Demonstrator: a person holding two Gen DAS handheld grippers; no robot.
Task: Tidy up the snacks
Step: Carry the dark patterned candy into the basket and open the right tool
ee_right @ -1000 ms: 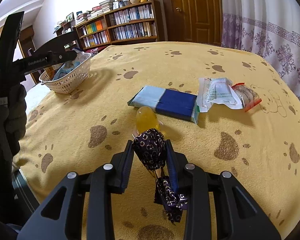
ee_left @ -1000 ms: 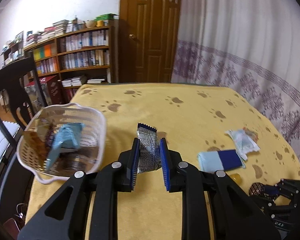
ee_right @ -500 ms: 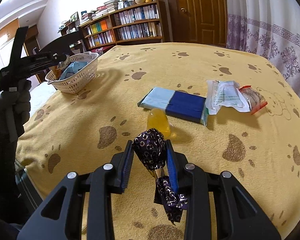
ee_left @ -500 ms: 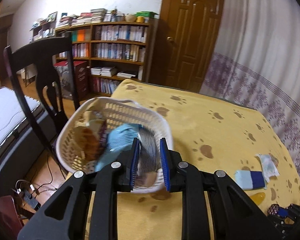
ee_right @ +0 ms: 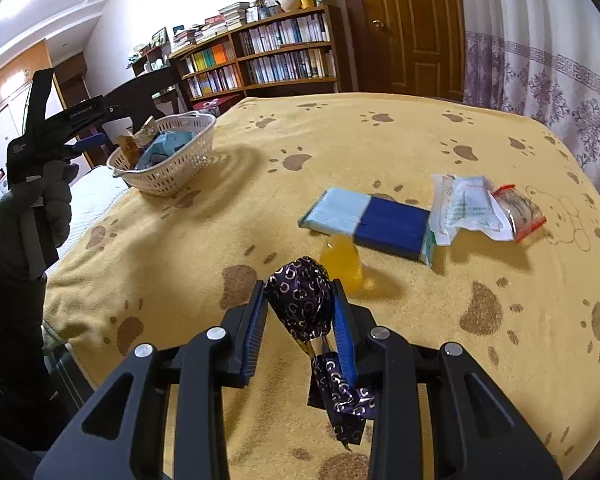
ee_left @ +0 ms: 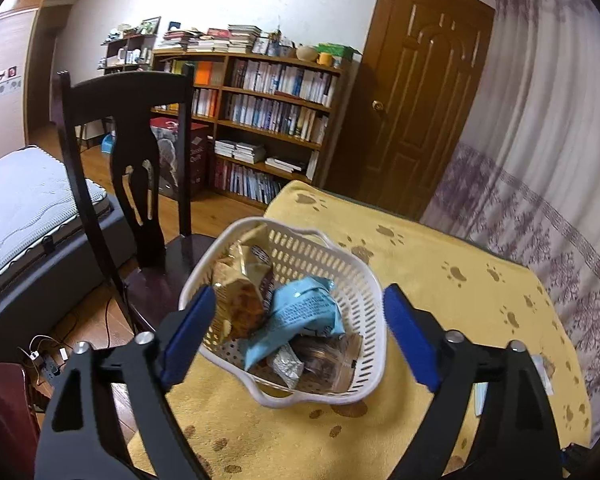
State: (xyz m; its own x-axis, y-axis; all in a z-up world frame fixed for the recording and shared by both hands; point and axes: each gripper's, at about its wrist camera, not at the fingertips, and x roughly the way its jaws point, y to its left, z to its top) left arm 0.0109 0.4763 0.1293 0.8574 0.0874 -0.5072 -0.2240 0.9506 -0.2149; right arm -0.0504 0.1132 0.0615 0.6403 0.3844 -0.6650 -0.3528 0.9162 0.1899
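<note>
Since the earlier frames, the left gripper (ee_left: 296,336) has spread its jaws wide and let go of the silver-wrapped snack (ee_left: 287,366), which now lies inside the white basket (ee_left: 364,280).

Largest in view is the bench (ee_right: 340,152), covered with a yellow cloth printed with brown paw marks. Behind it stand a wooden bookshelf (ee_left: 268,120), a brown door (ee_left: 424,100) and a pale curtain with a purple pattern (ee_left: 540,160). A dark wooden chair (ee_left: 132,152) sits beside the bench's near corner, with a mattress (ee_left: 20,200) further left.

The white basket rests on the bench near that corner (its slotted walls are easy to make out). It holds a light blue packet (ee_left: 300,316), brown and gold wrapped snacks (ee_left: 240,300) and the silver one near the bottom. The left gripper hangs above the basket with nothing between its blue pads. In the right wrist view a gloved hand (ee_right: 32,216) holds that gripper's handle.

Toward the other side of the bench lie a flat packet, half pale blue and half dark blue (ee_right: 368,224), and a white sachet (ee_right: 468,208) overlapping a clear wrapper with red edges (ee_right: 520,212). A small yellow jelly-like sweet (ee_right: 342,262) sits just beside the blue packet.

The right gripper (ee_right: 300,316) is pressed together on a purple foil-wrapped sweet (ee_right: 300,300) with silver rings; its twisted tail hangs down between the fingers.
</note>
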